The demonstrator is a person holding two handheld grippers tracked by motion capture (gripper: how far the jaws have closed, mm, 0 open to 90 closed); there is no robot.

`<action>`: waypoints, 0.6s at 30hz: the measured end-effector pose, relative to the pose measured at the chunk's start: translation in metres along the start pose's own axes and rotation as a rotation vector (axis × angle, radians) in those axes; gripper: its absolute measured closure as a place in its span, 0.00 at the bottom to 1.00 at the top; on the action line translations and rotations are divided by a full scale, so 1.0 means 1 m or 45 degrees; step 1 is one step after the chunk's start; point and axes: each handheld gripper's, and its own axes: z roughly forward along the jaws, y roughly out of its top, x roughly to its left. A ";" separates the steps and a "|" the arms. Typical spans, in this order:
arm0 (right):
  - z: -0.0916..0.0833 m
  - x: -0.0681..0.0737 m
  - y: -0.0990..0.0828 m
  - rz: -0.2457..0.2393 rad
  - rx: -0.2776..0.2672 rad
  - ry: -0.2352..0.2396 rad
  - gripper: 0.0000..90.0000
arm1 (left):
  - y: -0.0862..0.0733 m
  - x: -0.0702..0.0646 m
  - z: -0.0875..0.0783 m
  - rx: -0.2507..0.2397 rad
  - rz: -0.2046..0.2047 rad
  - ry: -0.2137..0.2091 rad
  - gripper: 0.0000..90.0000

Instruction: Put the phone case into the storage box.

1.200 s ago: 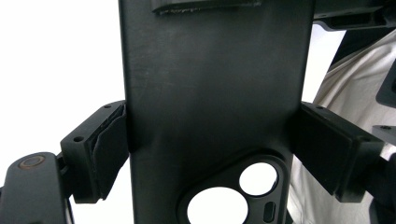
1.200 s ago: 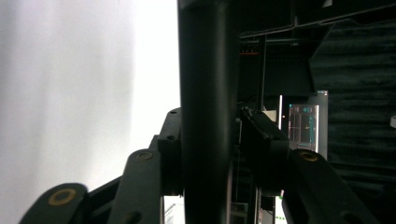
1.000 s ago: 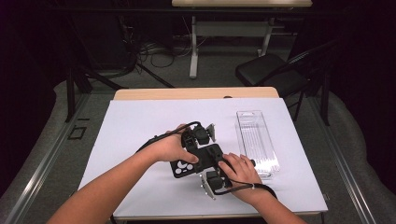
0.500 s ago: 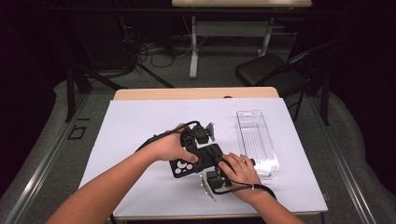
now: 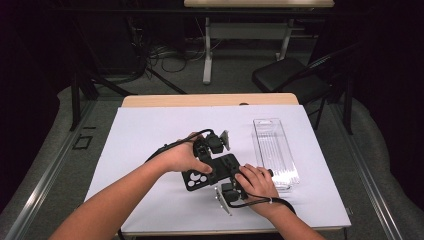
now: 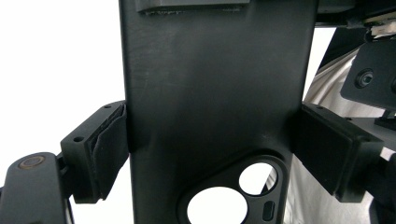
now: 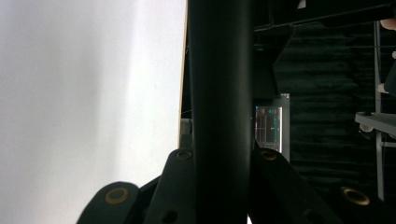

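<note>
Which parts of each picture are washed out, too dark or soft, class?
High view: the white table sheet is evenly lit, the room behind nearly black, and the clear plastic box carries faint glints. Left gripper view: the sheet burns out to pure white around the black phone case, which looks slightly soft. Right gripper view: the case edge is a dark featureless bar, with the sheet overexposed beside it.

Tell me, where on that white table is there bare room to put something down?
The white table sheet lies bare along its left side and across the far strip behind the clear plastic tray. The near left corner is crossed by a forearm. It is crowded mid-table, where both hands' fingers clamp the black phone case, right beside the tray.
</note>
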 end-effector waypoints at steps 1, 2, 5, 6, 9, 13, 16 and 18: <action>0.000 0.000 0.000 0.003 0.002 -0.001 0.96 | 0.000 0.000 0.000 -0.001 0.000 0.000 0.17; 0.000 0.001 0.000 0.008 0.004 -0.007 0.96 | 0.000 0.000 0.000 -0.007 -0.001 -0.002 0.17; 0.001 0.002 0.000 0.012 0.000 -0.022 0.97 | -0.001 0.000 0.000 -0.006 -0.002 -0.003 0.16; 0.001 0.002 0.000 0.005 0.003 -0.020 0.97 | -0.001 0.000 0.000 -0.006 -0.003 -0.003 0.16; 0.001 0.002 0.000 0.006 0.002 -0.025 0.97 | -0.001 0.001 0.000 -0.005 -0.004 -0.004 0.16; 0.001 0.002 0.000 0.010 -0.004 -0.038 0.98 | -0.001 0.001 0.000 -0.004 -0.005 -0.004 0.16; 0.001 0.002 0.001 0.007 0.000 -0.032 0.98 | -0.001 0.001 -0.001 -0.007 -0.004 -0.003 0.16; 0.001 0.002 0.001 0.009 0.001 -0.032 0.98 | -0.001 0.001 0.000 -0.008 -0.006 -0.006 0.16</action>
